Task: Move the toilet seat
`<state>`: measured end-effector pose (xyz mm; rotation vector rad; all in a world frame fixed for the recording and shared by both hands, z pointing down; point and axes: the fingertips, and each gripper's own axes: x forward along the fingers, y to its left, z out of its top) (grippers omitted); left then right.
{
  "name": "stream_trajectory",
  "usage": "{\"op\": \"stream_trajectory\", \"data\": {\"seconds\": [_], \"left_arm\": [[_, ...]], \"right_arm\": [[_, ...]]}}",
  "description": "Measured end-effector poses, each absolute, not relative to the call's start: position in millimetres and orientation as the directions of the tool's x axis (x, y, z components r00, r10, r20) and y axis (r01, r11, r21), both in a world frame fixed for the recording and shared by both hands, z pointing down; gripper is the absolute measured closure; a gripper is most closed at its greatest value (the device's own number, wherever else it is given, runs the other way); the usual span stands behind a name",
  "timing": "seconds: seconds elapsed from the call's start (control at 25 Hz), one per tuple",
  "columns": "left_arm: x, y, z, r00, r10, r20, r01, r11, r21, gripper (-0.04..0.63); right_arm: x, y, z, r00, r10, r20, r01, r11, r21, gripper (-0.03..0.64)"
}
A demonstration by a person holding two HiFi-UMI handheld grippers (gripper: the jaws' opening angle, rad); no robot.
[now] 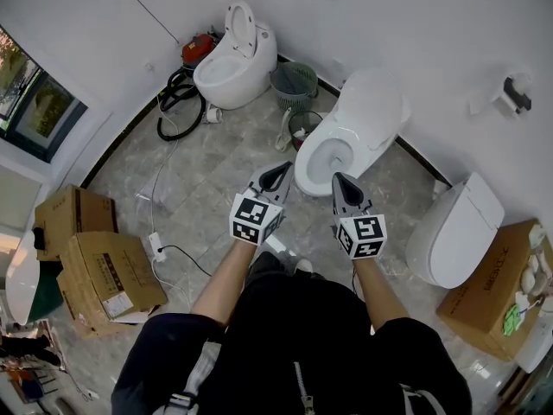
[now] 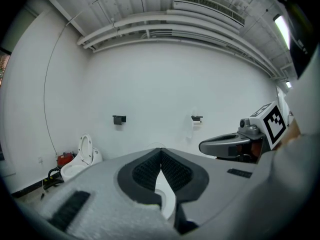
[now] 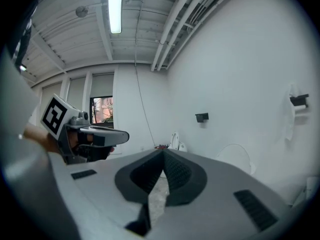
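The middle white toilet point(image 1: 346, 141) stands straight ahead of me with its bowl open and its seat and lid point(image 1: 373, 102) raised against the wall. My left gripper point(image 1: 281, 171) hovers just left of the bowl's front rim, shut and empty. My right gripper point(image 1: 339, 180) hangs over the front rim, also shut with nothing in it. In the left gripper view the closed tips point(image 2: 161, 151) point at the wall, with the right gripper point(image 2: 235, 144) beside them. The right gripper view shows its closed tips point(image 3: 163, 153) and the raised lid point(image 3: 235, 159).
Another toilet point(image 1: 233, 63) with its lid up stands at the back left, and a closed one point(image 1: 454, 232) at the right. A green waste basket point(image 1: 295, 83), a black hose point(image 1: 177, 102), a power strip point(image 1: 157, 247) and cardboard boxes point(image 1: 95, 266) point(image 1: 497, 288) sit around the floor.
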<state>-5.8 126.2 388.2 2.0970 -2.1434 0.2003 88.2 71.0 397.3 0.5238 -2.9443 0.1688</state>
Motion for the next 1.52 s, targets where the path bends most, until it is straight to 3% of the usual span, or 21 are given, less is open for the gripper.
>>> {"op": "stream_trajectory", "data": {"seconds": [0.28, 0.64, 1.24, 1.52], "left_arm": [[-29, 89, 396, 0.02, -0.981, 0.192, -1.0, -0.016, 0.023, 0.592], [-67, 20, 406, 0.181, -0.963, 0.201, -0.983, -0.174, 0.052, 0.592], [-154, -68, 418, 0.465, -0.857, 0.221, -0.885, -0.457, 0.089, 0.592], [-182, -81, 409, 0.542, -0.823, 0.172, -0.838, -0.544, 0.04, 0.592]], "right_arm": [[72, 47, 402, -0.916, -0.367, 0.16, -0.384, 0.918, -0.096, 0.614], [41, 2, 408, -0.846, -0.503, 0.179, -0.525, 0.845, -0.105, 0.614], [-57, -55, 411, -0.67, -0.704, 0.236, -0.737, 0.669, -0.097, 0.614], [-86, -64, 410, -0.58, -0.78, 0.235, -0.811, 0.579, -0.08, 0.614]]}}
